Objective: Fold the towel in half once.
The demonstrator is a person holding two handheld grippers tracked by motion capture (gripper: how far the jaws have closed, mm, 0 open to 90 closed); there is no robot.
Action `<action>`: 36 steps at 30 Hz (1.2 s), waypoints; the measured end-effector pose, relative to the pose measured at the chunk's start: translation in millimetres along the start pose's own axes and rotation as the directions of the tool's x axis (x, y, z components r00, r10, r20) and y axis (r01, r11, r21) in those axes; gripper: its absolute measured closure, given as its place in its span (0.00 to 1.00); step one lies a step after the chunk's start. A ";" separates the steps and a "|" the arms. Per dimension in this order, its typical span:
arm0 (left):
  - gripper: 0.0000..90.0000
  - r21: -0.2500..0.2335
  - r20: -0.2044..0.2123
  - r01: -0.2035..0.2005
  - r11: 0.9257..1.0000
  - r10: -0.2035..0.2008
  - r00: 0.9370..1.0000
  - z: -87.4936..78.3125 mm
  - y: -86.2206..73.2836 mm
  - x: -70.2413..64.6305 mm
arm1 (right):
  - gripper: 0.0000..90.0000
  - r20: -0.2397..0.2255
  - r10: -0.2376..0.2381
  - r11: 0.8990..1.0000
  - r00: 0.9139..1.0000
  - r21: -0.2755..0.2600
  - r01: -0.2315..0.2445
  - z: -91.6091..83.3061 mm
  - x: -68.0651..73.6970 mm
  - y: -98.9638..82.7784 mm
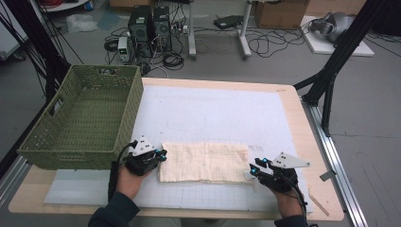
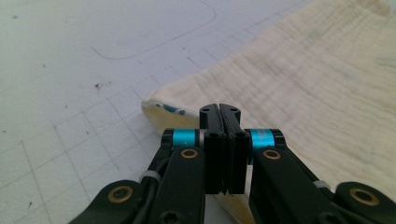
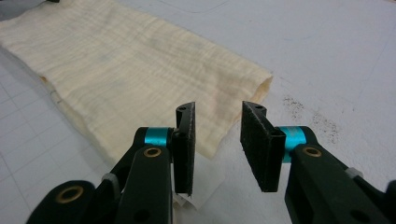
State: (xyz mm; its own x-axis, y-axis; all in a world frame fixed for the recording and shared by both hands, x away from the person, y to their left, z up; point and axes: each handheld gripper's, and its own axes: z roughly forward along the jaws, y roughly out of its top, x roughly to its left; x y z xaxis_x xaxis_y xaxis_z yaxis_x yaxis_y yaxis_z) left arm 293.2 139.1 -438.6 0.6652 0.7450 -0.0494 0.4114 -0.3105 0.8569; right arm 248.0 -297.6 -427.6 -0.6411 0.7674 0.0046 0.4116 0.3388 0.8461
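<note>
Lying flat on the white gridded mat (image 1: 227,111), the folded cream muslin cloth (image 1: 204,162) stretches as a long strip across the near part of the table, between your two hands. Your left gripper (image 1: 161,155) sits at the cloth's left short edge; in the left gripper view its two black jaws are pressed together, with the cloth's edge running under them. From that view you cannot tell whether any fabric is actually pinched between the pads, since the cream fold (image 2: 289,93) shows beside and beneath the jaws rather than clearly inside them. A small blue mark (image 2: 172,109) sits on the cloth's corner just ahead of the jaws.

Your right gripper (image 1: 257,166) rests at the cloth's right end. In the right gripper view its jaws stand spread apart with bare mat in the gap, and the left pad (image 3: 186,140) lies just over the cloth's near corner (image 3: 212,135) without squeezing it.

The green woven plastic basket (image 1: 80,118) stands on the table's left side, close behind your left hand (image 1: 130,177).
</note>
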 end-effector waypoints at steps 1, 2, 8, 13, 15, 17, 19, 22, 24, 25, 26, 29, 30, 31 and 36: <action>0.98 -0.009 -0.002 0.003 1.000 -0.003 1.000 -1.4 1.0 1.8 | 0.73 -0.002 0.001 1.000 1.000 0.002 -0.001 0.1 0.5 0.2; 0.98 -0.022 -0.006 0.013 1.000 -0.013 1.000 -2.8 2.1 3.3 | 0.73 -0.004 -0.002 1.000 1.000 0.003 0.002 0.5 0.7 0.3; 0.98 -0.009 -0.047 0.012 1.000 -0.013 0.999 -3.8 5.1 7.4 | 0.73 -0.016 -0.009 1.000 1.000 0.017 0.009 4.9 4.8 0.7; 0.98 0.025 -0.057 0.014 1.000 -0.013 0.998 0.7 0.7 9.6 | 0.71 -0.052 -0.038 0.998 0.998 0.038 0.040 7.7 9.7 1.7; 0.98 0.024 -0.057 0.020 0.999 -0.019 0.998 1.2 0.3 10.0 | 0.71 -0.094 -0.058 0.997 0.994 0.050 0.063 10.6 13.5 1.5; 0.98 0.030 -0.056 0.014 0.999 -0.013 0.998 0.8 0.4 10.9 | 0.71 -0.132 -0.056 0.996 0.990 0.064 0.065 14.7 15.8 0.4; 0.98 0.021 -0.056 0.022 1.000 -0.020 0.998 1.2 0.4 10.1 | 0.74 -0.152 -0.052 0.994 0.987 0.090 0.066 19.6 17.9 -1.3; 0.98 0.024 -0.054 0.021 0.999 -0.020 0.998 1.2 -0.3 10.7 | 0.81 -0.157 -0.067 0.985 0.985 0.146 0.090 27.8 20.9 -4.2; 0.98 0.022 -0.056 0.028 0.999 -0.027 0.998 1.0 -0.8 11.1 | 0.90 -0.165 -0.060 0.985 0.984 0.149 0.086 30.2 20.9 -4.2; 0.98 0.021 -0.054 0.029 0.999 -0.028 0.998 0.3 -0.9 11.7 | 0.97 -0.174 -0.063 0.984 0.983 0.153 0.090 30.0 21.0 -3.7; 0.98 0.018 -0.051 0.031 0.999 -0.030 0.998 -0.5 -0.9 12.2 | 1.00 -0.182 -0.078 0.983 0.980 0.150 0.106 29.6 21.7 -3.5; 0.98 0.007 -0.039 0.044 0.999 -0.044 0.998 -3.3 0.5 13.8 | 1.00 -0.218 -0.100 0.984 0.971 0.124 0.129 24.8 22.2 -3.1; 0.98 0.004 -0.037 0.049 0.999 -0.049 0.998 -4.2 0.7 14.1 | 1.00 -0.229 -0.094 0.986 0.969 0.115 0.122 21.5 21.0 -2.0; 0.98 0.006 -0.033 0.046 0.999 -0.046 0.998 -5.0 0.8 14.8 | 1.00 -0.235 -0.092 0.988 0.968 0.096 0.117 18.2 19.3 -0.8; 0.98 0.019 -0.033 0.057 0.998 -0.056 0.998 -3.5 -0.7 15.1 | 1.00 -0.274 -0.093 0.992 0.957 0.057 0.113 6.0 17.7 2.5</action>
State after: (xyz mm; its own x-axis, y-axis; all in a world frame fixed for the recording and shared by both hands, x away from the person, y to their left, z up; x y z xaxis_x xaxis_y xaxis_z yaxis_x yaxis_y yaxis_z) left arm 300.8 152.6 -438.1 0.6199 0.7806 -0.0802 0.4603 -0.2790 0.8428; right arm 241.5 -279.9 -428.7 -0.8294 0.5540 0.0716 0.3731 0.4540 0.8091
